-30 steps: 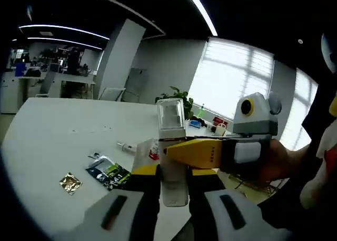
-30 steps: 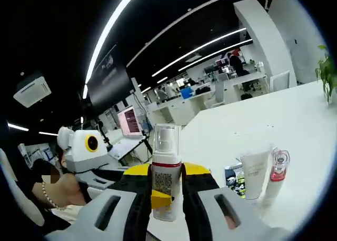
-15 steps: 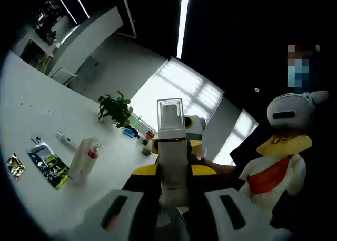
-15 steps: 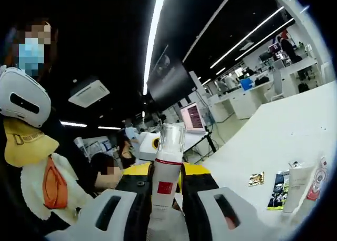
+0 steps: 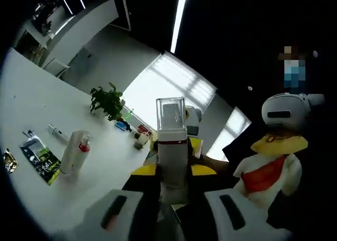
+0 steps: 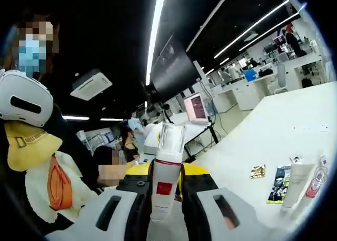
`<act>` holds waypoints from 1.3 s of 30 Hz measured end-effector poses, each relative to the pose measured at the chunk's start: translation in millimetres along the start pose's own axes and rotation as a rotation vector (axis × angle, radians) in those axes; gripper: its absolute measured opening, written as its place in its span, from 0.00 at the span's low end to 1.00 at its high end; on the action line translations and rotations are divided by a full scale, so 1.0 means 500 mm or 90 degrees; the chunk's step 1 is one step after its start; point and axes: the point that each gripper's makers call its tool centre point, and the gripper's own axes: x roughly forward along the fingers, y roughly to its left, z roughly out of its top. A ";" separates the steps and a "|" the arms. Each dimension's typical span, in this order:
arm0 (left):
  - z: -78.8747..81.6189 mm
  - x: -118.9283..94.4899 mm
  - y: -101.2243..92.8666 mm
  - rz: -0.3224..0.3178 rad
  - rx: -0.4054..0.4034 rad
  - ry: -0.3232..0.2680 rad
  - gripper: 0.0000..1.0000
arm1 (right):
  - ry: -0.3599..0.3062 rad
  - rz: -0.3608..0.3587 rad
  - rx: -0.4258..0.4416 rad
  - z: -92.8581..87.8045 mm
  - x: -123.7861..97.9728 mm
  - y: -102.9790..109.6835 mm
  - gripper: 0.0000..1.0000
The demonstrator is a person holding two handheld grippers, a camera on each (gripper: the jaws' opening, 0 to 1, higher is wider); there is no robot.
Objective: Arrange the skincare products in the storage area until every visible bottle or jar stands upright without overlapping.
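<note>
A white pump bottle (image 5: 171, 151) with a clear cap and a red collar stands upright between the jaws of my left gripper (image 5: 172, 182), which is shut on it. The same bottle (image 6: 164, 180), showing a red square label, is also clamped by my right gripper (image 6: 165, 201). The two grippers face each other, and the right gripper's yellow body (image 5: 196, 145) shows just behind the bottle. On the white table (image 5: 31, 109) a white tube (image 5: 68, 151) and a red-collared bottle (image 5: 81, 149) stand side by side. I see them again as tube (image 6: 296, 184) and bottle (image 6: 316, 182).
A dark green sachet (image 5: 38, 159), a gold sachet (image 5: 7, 161) and a thin tube (image 5: 56, 133) lie flat on the table. A potted plant (image 5: 107, 101) and small items stand at the far edge. A person in a headset (image 5: 283, 114) is close by.
Both views have tipped up from the table toward the ceiling over the last second. The bottle has stayed clamped in both grippers; the items on the table lie as before.
</note>
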 end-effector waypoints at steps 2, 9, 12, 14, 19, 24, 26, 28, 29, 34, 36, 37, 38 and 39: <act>0.016 0.001 0.010 0.022 0.013 -0.021 0.18 | -0.031 -0.034 -0.004 0.014 0.001 -0.011 0.19; 0.046 0.006 0.050 0.126 0.103 -0.015 0.19 | -0.032 -0.183 -0.147 0.040 0.008 -0.041 0.19; 0.056 0.004 0.063 0.179 0.153 -0.013 0.20 | -0.038 -0.236 -0.167 0.050 0.004 -0.055 0.19; 0.058 0.004 0.067 0.207 0.163 -0.021 0.20 | -0.041 -0.254 -0.175 0.053 0.002 -0.061 0.19; 0.063 0.003 0.083 0.285 0.217 -0.040 0.20 | -0.050 -0.303 -0.195 0.057 0.004 -0.073 0.19; 0.072 -0.008 0.112 0.415 0.301 -0.026 0.21 | -0.064 -0.365 -0.202 0.054 0.001 -0.094 0.19; 0.081 -0.018 0.122 0.458 0.342 -0.027 0.22 | -0.067 -0.372 -0.207 0.054 0.001 -0.097 0.19; 0.075 -0.029 0.138 0.516 0.352 -0.008 0.21 | -0.062 -0.365 -0.201 0.052 0.005 -0.099 0.19; 0.075 -0.030 0.141 0.532 0.349 -0.013 0.20 | -0.062 -0.362 -0.198 0.050 0.007 -0.098 0.19; 0.063 -0.027 0.148 0.526 0.344 0.009 0.20 | -0.007 -0.357 -0.263 0.031 0.013 -0.099 0.19; 0.059 -0.026 0.145 0.511 0.341 0.013 0.19 | -0.010 -0.343 -0.259 0.030 0.012 -0.096 0.19; 0.055 -0.023 0.142 0.506 0.342 0.019 0.19 | -0.006 -0.334 -0.252 0.029 0.008 -0.098 0.19; 0.053 -0.020 0.141 0.497 0.348 0.025 0.19 | -0.005 -0.324 -0.249 0.028 0.007 -0.099 0.20; 0.052 -0.020 0.140 0.492 0.349 0.025 0.19 | 0.006 -0.291 -0.253 0.021 0.013 -0.092 0.20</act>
